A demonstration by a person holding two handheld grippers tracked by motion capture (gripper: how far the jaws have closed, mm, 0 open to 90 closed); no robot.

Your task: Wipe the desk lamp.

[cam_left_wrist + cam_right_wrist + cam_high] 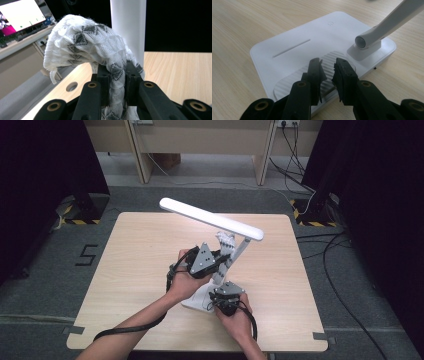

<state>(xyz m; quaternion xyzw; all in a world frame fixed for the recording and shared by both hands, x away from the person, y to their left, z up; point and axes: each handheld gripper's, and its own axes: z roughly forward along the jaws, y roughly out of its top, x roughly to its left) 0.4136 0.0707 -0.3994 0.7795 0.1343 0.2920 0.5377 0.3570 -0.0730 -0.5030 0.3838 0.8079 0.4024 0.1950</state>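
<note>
- We see a white desk lamp [215,222] standing near the middle of the wooden table [135,270], its long head tilted above the tabletop.
- Our left gripper [117,75] has its 2 jaws clamped on a white knitted cloth [85,45] with dark triangle patterns, right beside the lamp's upright arm [128,27].
- Our right gripper [327,68] sits over the lamp base [287,52], jaws a narrow gap apart above its ribbed patch, gripping nothing.
- In the high view, both hands meet at the lamp's near side.
</note>
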